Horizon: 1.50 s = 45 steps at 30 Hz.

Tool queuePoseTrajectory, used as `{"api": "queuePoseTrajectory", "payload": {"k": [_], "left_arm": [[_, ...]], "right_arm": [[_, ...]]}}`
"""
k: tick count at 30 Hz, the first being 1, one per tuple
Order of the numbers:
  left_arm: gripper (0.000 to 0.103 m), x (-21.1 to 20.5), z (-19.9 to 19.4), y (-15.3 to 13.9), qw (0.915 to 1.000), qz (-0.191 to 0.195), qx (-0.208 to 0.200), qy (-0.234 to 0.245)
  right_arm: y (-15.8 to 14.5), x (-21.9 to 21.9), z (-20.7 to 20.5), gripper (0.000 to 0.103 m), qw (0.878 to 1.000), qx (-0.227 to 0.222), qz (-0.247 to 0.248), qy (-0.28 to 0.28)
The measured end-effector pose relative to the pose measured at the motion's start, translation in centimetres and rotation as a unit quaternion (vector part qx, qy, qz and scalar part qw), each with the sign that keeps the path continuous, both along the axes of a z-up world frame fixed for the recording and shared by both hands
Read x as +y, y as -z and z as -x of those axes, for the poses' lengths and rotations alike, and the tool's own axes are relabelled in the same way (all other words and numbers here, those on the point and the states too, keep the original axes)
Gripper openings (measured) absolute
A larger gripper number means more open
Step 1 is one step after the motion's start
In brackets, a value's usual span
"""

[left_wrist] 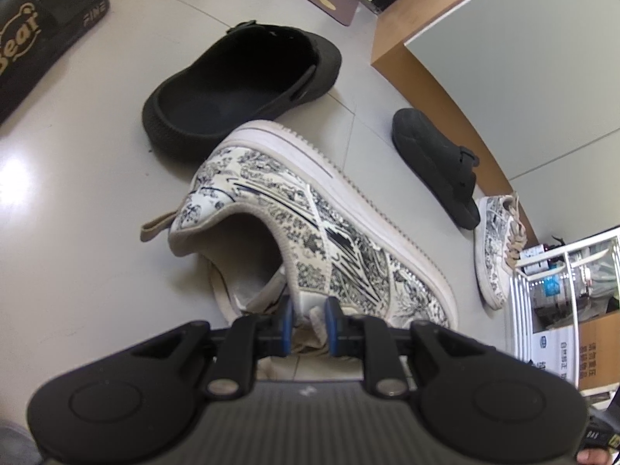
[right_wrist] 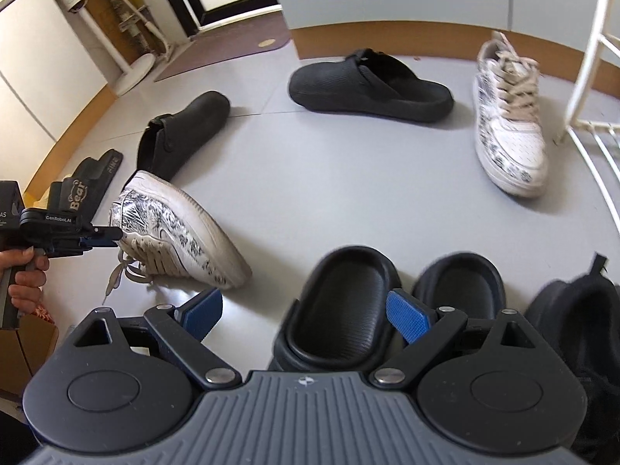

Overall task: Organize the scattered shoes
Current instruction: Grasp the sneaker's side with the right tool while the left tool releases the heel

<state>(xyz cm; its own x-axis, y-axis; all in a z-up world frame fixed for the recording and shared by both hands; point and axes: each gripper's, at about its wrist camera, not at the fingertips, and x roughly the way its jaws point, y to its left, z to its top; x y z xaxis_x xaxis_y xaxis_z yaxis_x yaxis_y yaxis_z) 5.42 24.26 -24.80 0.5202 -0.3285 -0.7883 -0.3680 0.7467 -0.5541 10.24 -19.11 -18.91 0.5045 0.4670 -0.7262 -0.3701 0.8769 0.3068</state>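
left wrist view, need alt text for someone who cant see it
The left gripper is shut on the tongue of a white low-top sneaker with dark blue print, tipped on its side. Beyond lie two black rubber clogs, and the matching sneaker at right.

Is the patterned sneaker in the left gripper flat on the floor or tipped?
Tipped. The sneaker lies over on its side, its white sole edge facing up, and the left gripper is clamped on its collar.

Home entryway: scattered shoes [right_wrist: 372, 85], doormat [right_wrist: 221, 52].
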Motion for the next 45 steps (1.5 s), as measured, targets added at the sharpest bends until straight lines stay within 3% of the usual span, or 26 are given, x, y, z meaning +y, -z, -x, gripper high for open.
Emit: {"api": "queuePoseTrajectory", "payload": {"k": [11,22,30,42,45], "left_arm": [[0.018,1.7,1.7,-1.1,0.9994,-0.025,0.026,0.006],[0.026,2.1,3.0,-3.1,0.9994,-0.033,0.005,0.007],[0.027,2.4,2.7,-2.9,0.9997,-0.024,0.002,-0.009],[0.027,1.9,2.6,-2.6,0.9995,-0.027,0.01,-0.008],[0.027,1.6,2.9,-2.6,0.9995,-0.028,0.011,-0.012]], "right_arm": [[-0.5,5.0,-0.7,0.095,0.997,-0.02,-0.003,-0.075],[0.9,10.7,-1.0,0.093,0.989,-0.032,0.01,-0.141],[3.1,12.7,-0.3,0.076,0.986,-0.031,0.037,-0.162],[1.9,16.4,-0.1,0.06,0.967,-0.136,0.066,-0.204],[2.0,17.5,-0.5,0.058,0.965,-0.143,0.071,-0.209]]}}
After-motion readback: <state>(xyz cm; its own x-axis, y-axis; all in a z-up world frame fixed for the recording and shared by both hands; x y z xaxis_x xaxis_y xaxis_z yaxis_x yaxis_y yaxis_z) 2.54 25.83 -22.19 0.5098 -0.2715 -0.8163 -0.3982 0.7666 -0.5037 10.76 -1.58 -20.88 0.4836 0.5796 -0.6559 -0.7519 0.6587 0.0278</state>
